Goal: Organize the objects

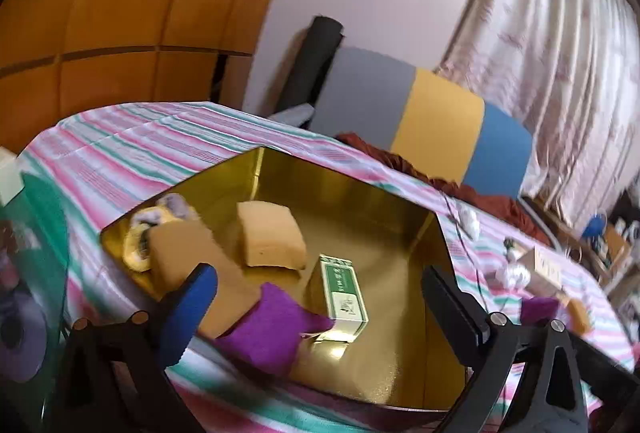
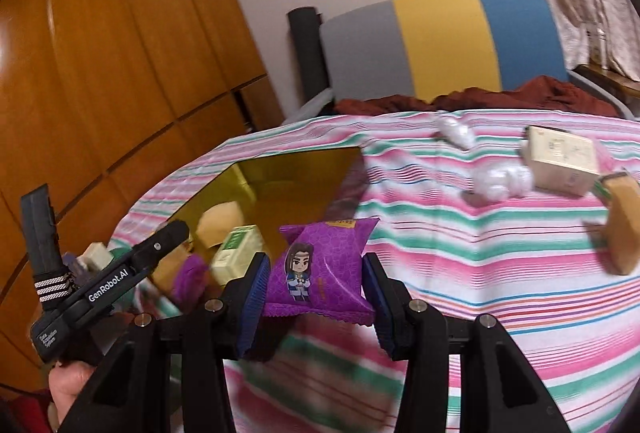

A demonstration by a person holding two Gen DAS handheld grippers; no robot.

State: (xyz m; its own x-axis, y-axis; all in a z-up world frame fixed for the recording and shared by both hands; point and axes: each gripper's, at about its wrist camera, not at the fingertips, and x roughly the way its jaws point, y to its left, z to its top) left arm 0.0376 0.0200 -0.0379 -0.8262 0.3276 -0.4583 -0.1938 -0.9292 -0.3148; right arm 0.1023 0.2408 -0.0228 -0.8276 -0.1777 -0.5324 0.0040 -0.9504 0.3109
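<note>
A gold tray [image 1: 372, 201] sits on the striped tablecloth. In it lie a tan sponge-like block [image 1: 270, 239], a green-and-white box [image 1: 342, 291], a brown packet [image 1: 188, 249], a purple packet [image 1: 272, 325] and a yellow-grey item [image 1: 142, 229]. My left gripper [image 1: 320, 309] is open and hovers over the tray's near side. My right gripper [image 2: 316, 297] is shut on a purple snack packet [image 2: 320, 269] with a cartoon figure, held above the cloth to the right of the tray [image 2: 296, 169].
On the cloth to the right lie a beige box [image 2: 560, 157], white crumpled wrappers [image 2: 496, 181], and a brown packet [image 2: 624, 225]. A grey-yellow-blue chair back [image 2: 440, 41] stands behind the table. A wooden wardrobe is at left.
</note>
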